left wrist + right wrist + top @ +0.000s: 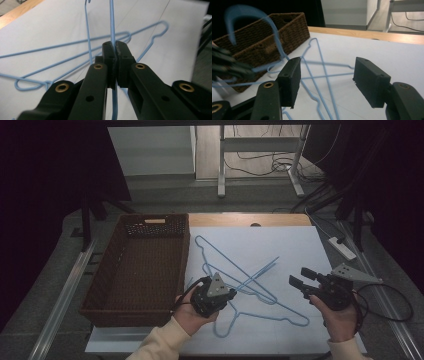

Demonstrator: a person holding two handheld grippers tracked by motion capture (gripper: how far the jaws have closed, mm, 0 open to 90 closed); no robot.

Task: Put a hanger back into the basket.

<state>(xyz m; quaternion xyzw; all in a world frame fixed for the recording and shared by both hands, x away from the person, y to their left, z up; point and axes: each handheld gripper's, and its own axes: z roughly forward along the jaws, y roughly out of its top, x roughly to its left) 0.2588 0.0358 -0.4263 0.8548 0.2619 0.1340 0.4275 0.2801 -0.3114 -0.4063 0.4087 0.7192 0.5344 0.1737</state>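
Blue wire hangers lie crossed on the white sheet. My left gripper is held just right of the wicker basket and is shut on the wire of one hanger near its hook. In the left gripper view the jaws pinch that thin blue wire, which runs straight up between them. My right gripper is at the sheet's right side, open and empty. In the right gripper view its pads stand wide apart over the crossed hangers, with a blurred blue hook near the lens.
The brown wicker basket stands empty along the left of the sheet. A wooden table edge runs behind the sheet. A white power strip and cables lie to the right, and desk legs stand beyond.
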